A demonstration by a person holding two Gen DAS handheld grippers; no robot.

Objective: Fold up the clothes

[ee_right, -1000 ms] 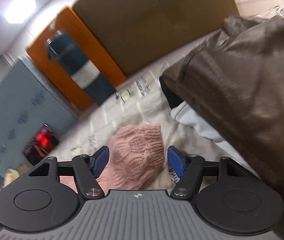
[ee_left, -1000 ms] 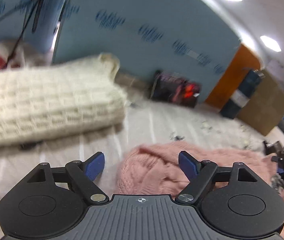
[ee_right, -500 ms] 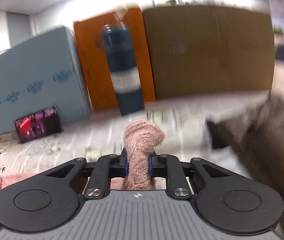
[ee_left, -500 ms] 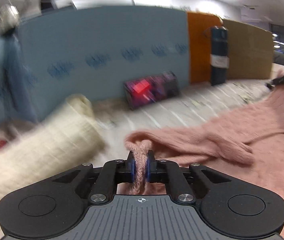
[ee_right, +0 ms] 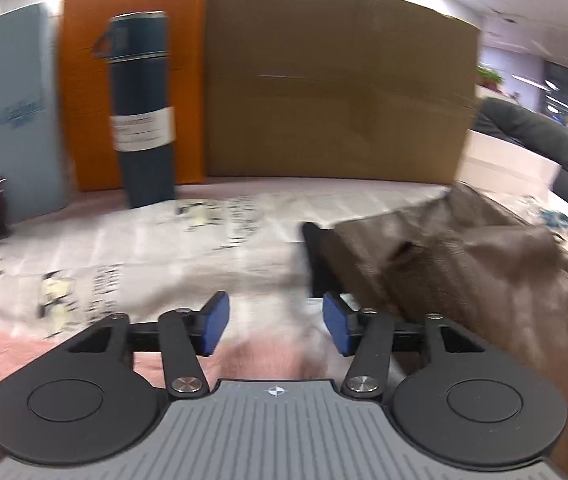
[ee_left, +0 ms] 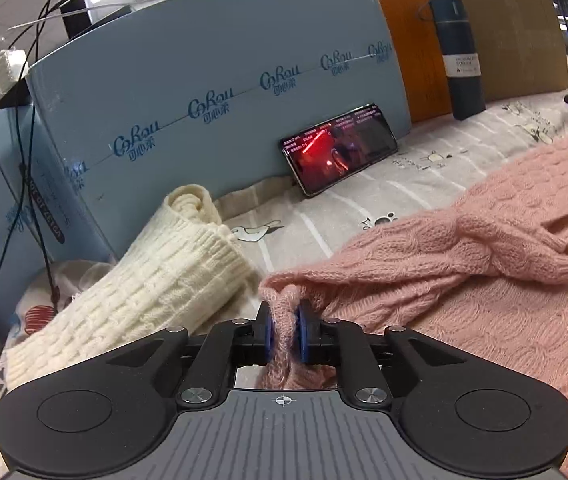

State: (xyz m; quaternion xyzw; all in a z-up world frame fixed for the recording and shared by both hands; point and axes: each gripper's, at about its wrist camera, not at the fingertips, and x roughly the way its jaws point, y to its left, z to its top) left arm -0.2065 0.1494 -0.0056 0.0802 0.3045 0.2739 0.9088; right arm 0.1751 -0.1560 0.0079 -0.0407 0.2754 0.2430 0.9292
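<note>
the left gripper [ee_left: 283, 334] pinches a fold of the fuzzy pink cable-knit sweater [ee_left: 464, 280] near the cream ribbed knit [ee_left: 156, 292] on its left, jaws easing apart – the corner may slip. the right gripper [ee_right: 275, 322] is opening, nothing between its pads.

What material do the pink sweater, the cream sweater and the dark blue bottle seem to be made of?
Pink sweater: soft fuzzy knit, probably wool or acrylic; cable pattern and fine hairs show. Cream sweater: thicker ribbed knit yarn, matte. Dark blue bottle: smooth hard shell, likely coated metal, with a paper-like label.
</note>
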